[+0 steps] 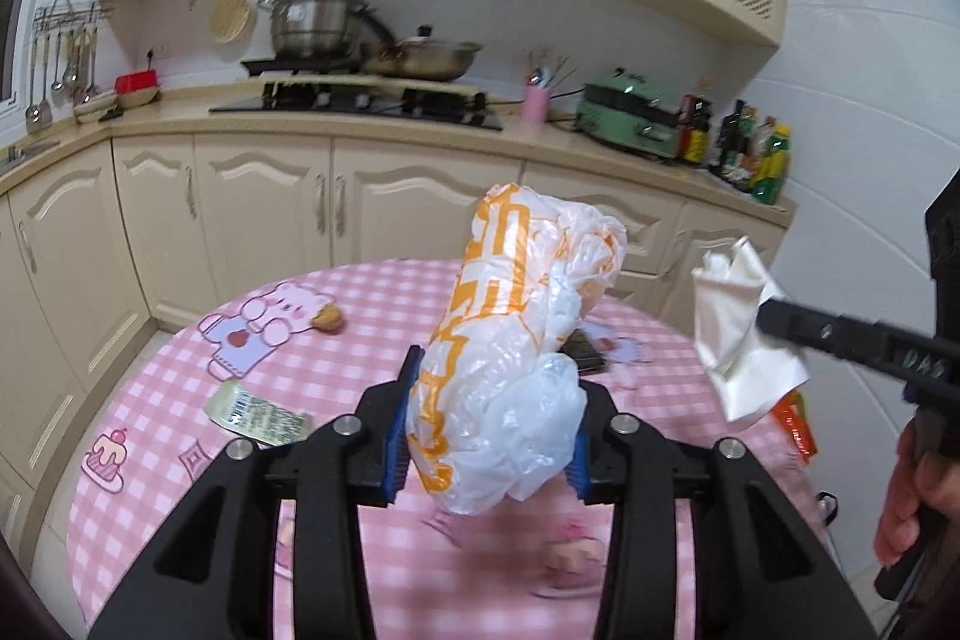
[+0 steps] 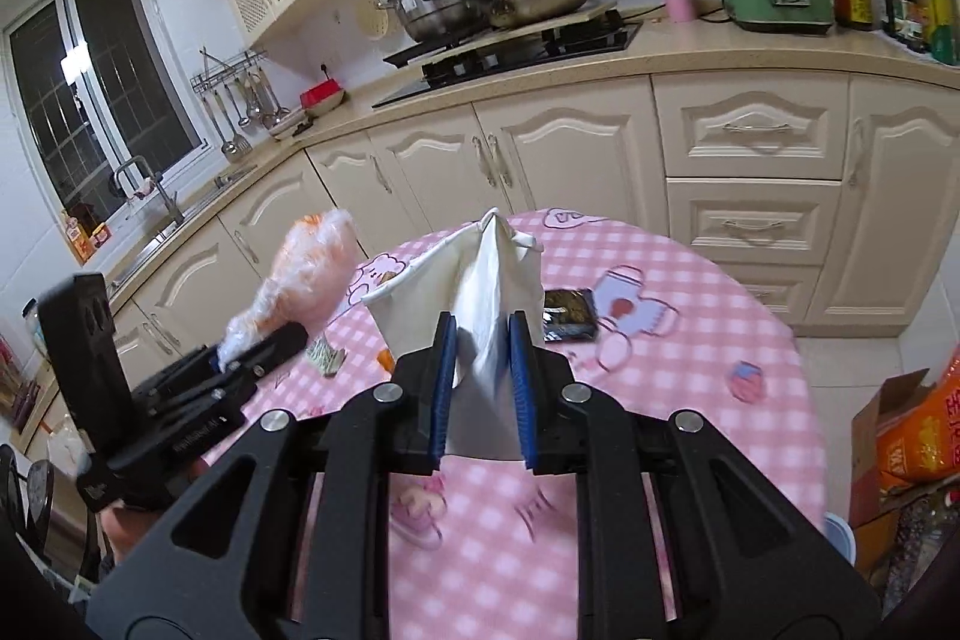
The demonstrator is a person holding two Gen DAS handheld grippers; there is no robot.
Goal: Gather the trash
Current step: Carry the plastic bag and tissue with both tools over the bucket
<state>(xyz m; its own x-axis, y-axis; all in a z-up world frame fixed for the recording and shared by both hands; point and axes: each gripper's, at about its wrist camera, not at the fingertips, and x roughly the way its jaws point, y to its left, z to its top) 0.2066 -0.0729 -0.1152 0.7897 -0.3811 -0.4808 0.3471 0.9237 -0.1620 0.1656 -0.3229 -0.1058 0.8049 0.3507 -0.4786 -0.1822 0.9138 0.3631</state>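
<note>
The left gripper (image 1: 489, 424) is clamped on a crumpled bag (image 1: 510, 340), white with orange print, whose long axis runs up and away from the pads toward frame centre. The right gripper (image 2: 483, 394) is pinched narrow on a white tissue (image 2: 474, 280) that stands upright between its pads. Both loads hang above the table (image 1: 372, 292). Trash on the cloth: a green wrapper (image 1: 258, 412) at lower left in the left view, nearer the left gripper, and a dark packet (image 2: 567, 316) just right of the tissue, nearer the right. No bin shows.

Left tool (image 1: 489, 421) and right tool (image 2: 485, 388) both clamped, raised.
</note>
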